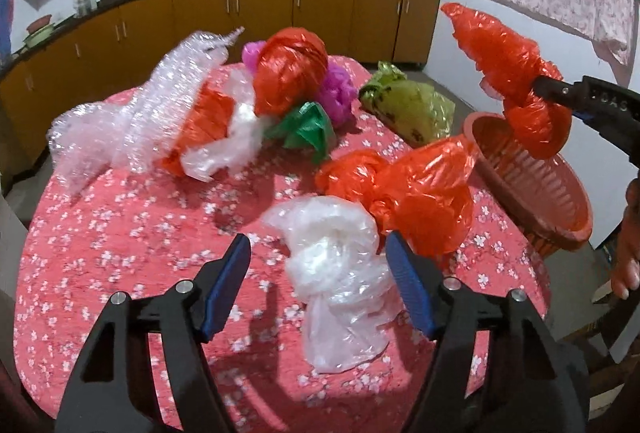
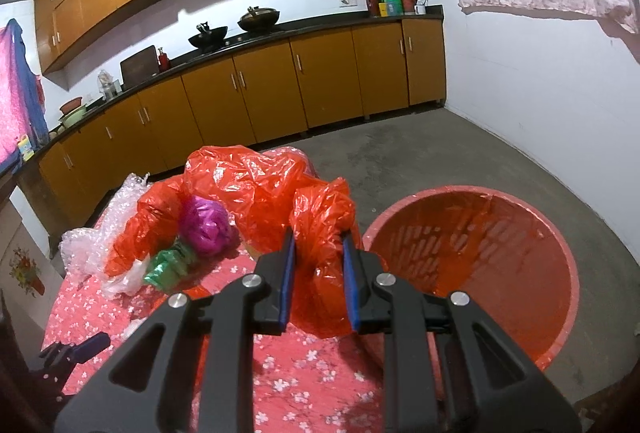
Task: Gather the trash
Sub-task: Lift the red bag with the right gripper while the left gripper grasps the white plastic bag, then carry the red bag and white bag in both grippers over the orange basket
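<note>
The crumpled white plastic bag (image 1: 340,273) lies on the flowered tablecloth (image 1: 120,253), between the spread jaws of the left gripper (image 1: 320,281); the blue pads (image 1: 224,285) stand to either side of it, though whether the right-hand pad already brushes the plastic is hard to tell. Just behind it sits a knotted red bag (image 1: 408,201), touching or nearly touching the white one. Further back are bubble wrap (image 1: 132,121), a green bag (image 1: 304,125) and more bundles. The right gripper (image 2: 318,273) is pinched on another red bag (image 2: 320,233), held up near the red basket (image 2: 500,253) beside the table.

The risks: thin film may slip from the pads if only a loose fold is caught, and closing wide could snag the neighbouring red bag too. The carried bag, trailing wide, could drape over the basket rim instead of dropping in.
</note>
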Demonstrator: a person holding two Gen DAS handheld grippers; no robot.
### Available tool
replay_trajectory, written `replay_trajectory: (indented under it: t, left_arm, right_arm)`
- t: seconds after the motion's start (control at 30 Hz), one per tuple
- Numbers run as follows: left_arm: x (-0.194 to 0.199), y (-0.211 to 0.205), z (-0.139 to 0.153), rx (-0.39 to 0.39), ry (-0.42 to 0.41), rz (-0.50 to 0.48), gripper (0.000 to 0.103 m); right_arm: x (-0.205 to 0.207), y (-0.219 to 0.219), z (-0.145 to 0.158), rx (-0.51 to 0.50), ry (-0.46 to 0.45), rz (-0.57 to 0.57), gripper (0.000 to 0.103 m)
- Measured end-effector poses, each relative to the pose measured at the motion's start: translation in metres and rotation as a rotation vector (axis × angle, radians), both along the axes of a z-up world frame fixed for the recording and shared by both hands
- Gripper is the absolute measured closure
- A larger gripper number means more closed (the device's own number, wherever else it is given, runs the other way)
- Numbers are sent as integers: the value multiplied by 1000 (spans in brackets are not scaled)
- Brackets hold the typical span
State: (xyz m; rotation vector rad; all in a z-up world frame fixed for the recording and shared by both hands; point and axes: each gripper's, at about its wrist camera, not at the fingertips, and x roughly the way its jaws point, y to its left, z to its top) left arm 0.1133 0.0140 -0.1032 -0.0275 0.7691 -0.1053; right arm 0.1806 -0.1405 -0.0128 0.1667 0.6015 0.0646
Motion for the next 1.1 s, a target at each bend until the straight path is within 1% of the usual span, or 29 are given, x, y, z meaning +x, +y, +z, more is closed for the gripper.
replay_trajectory:
  t: [0.03,0.07,0.13,0.23,0.3,0.53,0.73,0.93,1.0,1.1]
  left_arm:
    - [2,-1,-3,-1,11,0,35]
    - [3,-2,-5,-2,17,0,38]
    - [6,-1,-10,-8,39,-3,58]
    - [6,6,-9,-16,36,8,66]
    - [4,13,-6,-9,25,22,68]
    - [1,45,12,10,-21,91,69]
    - [3,63,40,-12,-78,137,69]
    - [12,54,73,-28,-146,109,69]
    - [15,47,79,-41,-156,90,69]
    - [20,33,85,-37,-169,60,69]
  right_arm:
    - [-1,-1,-1,0,1,1,81]
    - [-1,0,-1,-1,2,1,81]
    - [-1,1,-2,-2,4,3,81]
    - [-1,2,-1,-4,4,5,81]
    - [-1,2,-1,-2,3,4,81]
    - [-3,3,2,6,0,10,81]
    - [-7,1,4,14,-11,9,81]
    - [-12,-9,4,23,-25,-7,81]
    - [-14,-15,3,29,-27,-20,81]
    - [-18,-23,3,32,-32,-38,81]
